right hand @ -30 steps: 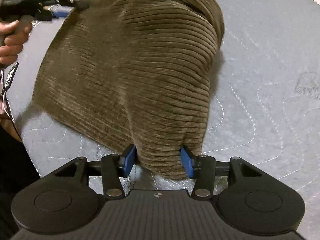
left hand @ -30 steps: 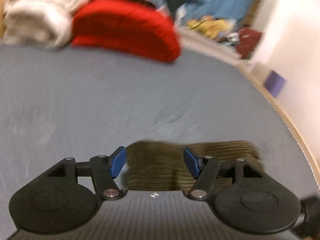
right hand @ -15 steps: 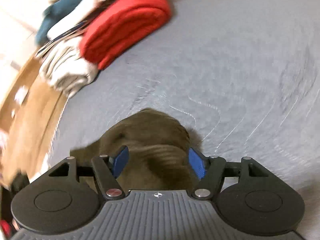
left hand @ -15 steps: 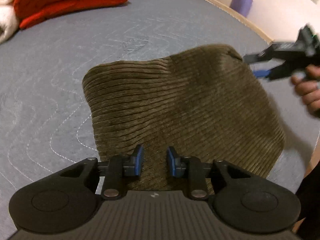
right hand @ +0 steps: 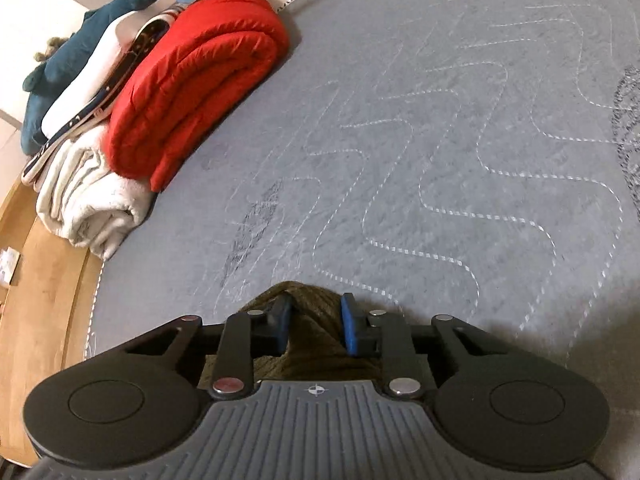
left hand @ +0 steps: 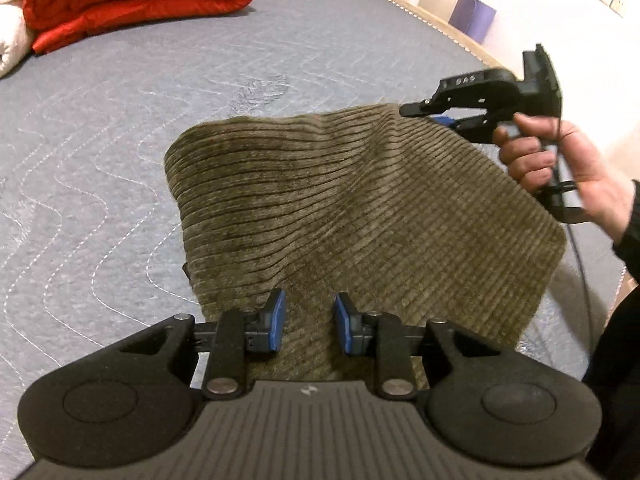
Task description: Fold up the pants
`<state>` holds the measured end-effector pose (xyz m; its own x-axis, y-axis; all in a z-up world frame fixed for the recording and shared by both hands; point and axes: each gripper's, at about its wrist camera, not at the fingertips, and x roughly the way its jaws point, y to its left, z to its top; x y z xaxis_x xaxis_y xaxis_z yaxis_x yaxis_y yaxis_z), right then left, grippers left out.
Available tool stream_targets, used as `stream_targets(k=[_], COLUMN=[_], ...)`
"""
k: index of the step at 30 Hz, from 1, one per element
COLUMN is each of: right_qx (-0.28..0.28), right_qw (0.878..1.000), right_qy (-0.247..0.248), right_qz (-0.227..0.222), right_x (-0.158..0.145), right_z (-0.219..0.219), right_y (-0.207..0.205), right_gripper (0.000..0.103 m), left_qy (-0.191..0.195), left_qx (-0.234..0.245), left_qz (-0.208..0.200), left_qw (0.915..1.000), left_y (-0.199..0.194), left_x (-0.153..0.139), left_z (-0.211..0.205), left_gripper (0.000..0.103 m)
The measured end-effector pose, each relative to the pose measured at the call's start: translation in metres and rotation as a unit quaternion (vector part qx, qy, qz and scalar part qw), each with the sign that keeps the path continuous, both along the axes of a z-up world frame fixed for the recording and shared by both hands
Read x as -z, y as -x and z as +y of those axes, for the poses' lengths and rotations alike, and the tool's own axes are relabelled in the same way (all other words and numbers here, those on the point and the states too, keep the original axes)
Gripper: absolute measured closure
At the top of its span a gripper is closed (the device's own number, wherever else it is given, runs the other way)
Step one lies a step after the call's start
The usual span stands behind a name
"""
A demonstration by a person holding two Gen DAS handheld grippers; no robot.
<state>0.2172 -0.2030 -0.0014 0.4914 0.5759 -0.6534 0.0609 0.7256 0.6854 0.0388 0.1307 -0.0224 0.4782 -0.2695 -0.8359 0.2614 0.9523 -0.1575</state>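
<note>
The pants [left hand: 352, 208], olive-brown ribbed corduroy folded into a compact panel, sit on a grey quilted mattress [left hand: 120, 128] stitched with wavy white lines. In the left wrist view the left gripper [left hand: 308, 328] has its blue pads drawn close together at the near edge of the pants, with a ridge of the fabric bunched up between them; the pads sit against that ridge and the jaws are narrowly set. The same view shows the right gripper [left hand: 436, 116] at the far right corner of the pants, carried by a hand [left hand: 560, 164] in a dark sleeve; the corner is lifted slightly off the mattress there. In the right wrist view the right gripper [right hand: 314, 330] is closing, its blue pads on either side of a hump of the pants [right hand: 312, 336]; whether they press on the cloth or merely flank it cannot be told. The rest of the pants lies hidden below that gripper body. At the far edge of the mattress lies a folded red blanket [right hand: 196, 80], with a rolled cream blanket [right hand: 88, 200] touching it and a dark teal item [right hand: 80, 36] behind both. A wooden bed frame [right hand: 44, 280] borders the mattress.
</note>
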Motion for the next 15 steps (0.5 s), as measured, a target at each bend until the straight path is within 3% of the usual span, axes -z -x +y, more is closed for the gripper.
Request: stream_targets(k=[2,3,5,7,9,10,11,12,14,15], right_qx=[0.02,0.063,0.12,0.139,0.08,0.036,-0.005,-0.057,-0.124,-0.158], right_qw=[1.0,0.994,0.977,0.982,0.995,0.996,0.992,0.983,0.969,0.962], right_qy=[0.017,0.088,0.176,0.123,0.06,0.072,0.092,0.109,0.11,0.102], right_qz=[-0.001,0.002,0.017,0.042,0.006,-0.043,-0.087,-0.138,-0.185,-0.198], right_x=[0.006,0.004,0.005,0.002,-0.02,-0.041,-0.058,-0.075,-0.09,-0.093], right_z=[-0.008,-0.015,-0.037,-0.061,-0.059,-0.048,-0.037,-0.024,-0.01,-0.005], right_y=[-0.004,-0.005,-0.007,-0.004,0.003,0.012,0.023,0.039,0.066,0.08], right_gripper=[0.079,0.1,0.103,0.101,0.101,0.1,0.096,0.085,0.063,0.06], left_qy=[-0.003,-0.003,0.015,0.044,0.072,0.083,0.09,0.093,0.075,0.059], left_qx=[-0.005,-0.005,-0.008,-0.02,-0.031,-0.043,-0.053,-0.061,-0.098,-0.127], left_qz=[0.009,0.01,0.005,-0.022,-0.063,-0.084,-0.097,-0.103,-0.103,-0.091], left_qw=[0.9999,0.9999,0.9998,0.9986,0.995,0.9921,0.9898,0.9884,0.987,0.9859], left_y=[0.005,0.005,0.008,0.011,0.011,0.011,0.009,0.005,-0.006,-0.014], left_x=[-0.001,-0.006,-0.012,-0.027,-0.04,-0.047,-0.05,-0.05,-0.045,-0.036], left_z=[0.003,0.01,0.015,0.022,0.029,0.034,0.037,0.039,0.043,0.046], left_gripper=[0.073,0.073,0.071,0.067,0.067,0.067,0.067,0.069,0.078,0.083])
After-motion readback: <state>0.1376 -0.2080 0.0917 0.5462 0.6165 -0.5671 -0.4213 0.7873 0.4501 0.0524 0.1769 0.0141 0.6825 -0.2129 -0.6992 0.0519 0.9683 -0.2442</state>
